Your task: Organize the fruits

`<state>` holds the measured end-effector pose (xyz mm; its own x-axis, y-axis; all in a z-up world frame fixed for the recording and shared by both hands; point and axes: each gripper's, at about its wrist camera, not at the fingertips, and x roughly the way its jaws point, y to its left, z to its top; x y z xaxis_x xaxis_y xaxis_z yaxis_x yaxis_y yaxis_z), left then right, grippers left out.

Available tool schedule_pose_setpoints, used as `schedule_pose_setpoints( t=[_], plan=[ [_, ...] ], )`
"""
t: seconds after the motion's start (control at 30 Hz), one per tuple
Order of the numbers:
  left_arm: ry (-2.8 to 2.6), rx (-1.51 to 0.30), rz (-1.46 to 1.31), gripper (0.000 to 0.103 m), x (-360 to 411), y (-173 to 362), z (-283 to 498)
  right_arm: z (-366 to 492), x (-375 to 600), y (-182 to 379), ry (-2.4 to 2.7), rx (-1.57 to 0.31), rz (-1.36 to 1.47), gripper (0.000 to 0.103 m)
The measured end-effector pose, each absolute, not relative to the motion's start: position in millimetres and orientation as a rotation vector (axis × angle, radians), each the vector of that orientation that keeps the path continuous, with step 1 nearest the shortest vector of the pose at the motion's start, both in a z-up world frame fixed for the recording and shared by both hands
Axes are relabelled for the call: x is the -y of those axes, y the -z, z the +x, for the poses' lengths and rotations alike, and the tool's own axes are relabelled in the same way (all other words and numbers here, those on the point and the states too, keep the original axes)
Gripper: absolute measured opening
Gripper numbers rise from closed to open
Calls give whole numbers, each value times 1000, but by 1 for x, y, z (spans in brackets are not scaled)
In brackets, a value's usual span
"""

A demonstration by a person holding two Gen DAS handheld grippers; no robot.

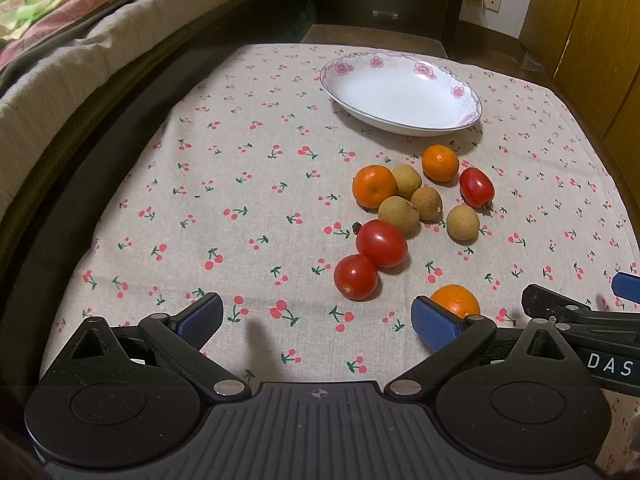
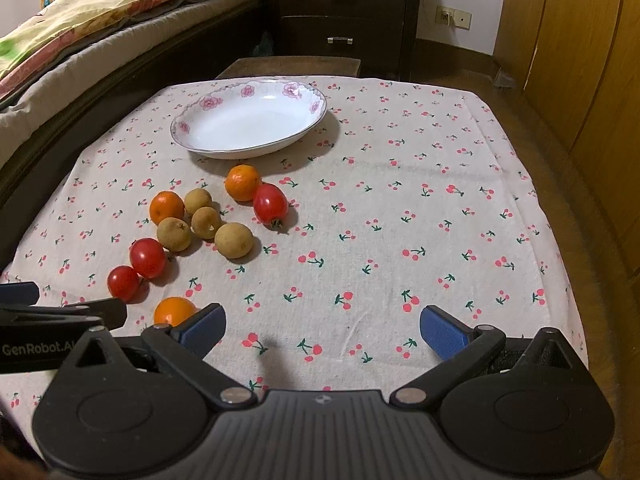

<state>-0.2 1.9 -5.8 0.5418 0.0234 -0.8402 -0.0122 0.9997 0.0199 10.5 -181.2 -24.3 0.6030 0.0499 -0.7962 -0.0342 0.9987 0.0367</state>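
A white floral plate (image 1: 400,92) (image 2: 248,120) sits empty at the far side of the cherry-print cloth (image 1: 240,184) (image 2: 400,220). In front of it lie three oranges (image 1: 374,186) (image 2: 167,207), three red tomatoes (image 1: 381,243) (image 2: 147,257) and several brown longans (image 1: 398,215) (image 2: 234,240). One orange (image 1: 456,300) (image 2: 174,311) lies nearest, just behind my left gripper's right fingertip. My left gripper (image 1: 316,320) is open and empty above the cloth. My right gripper (image 2: 322,330) is open and empty, to the right of the fruit.
A bed with quilts (image 2: 100,20) runs along the left. A dark drawer chest (image 2: 344,12) stands behind the table. Wooden cabinets (image 2: 580,60) line the right. The other gripper shows at each view's edge (image 1: 580,312) (image 2: 60,312).
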Motion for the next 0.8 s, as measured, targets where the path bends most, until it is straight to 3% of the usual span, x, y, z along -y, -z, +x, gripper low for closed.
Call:
schedule_pose_setpoints(
  t=[0.8],
  plan=[
    [-18, -1013, 8, 100, -2, 8, -1, 11, 181, 27, -53, -934, 23, 103]
  ],
)
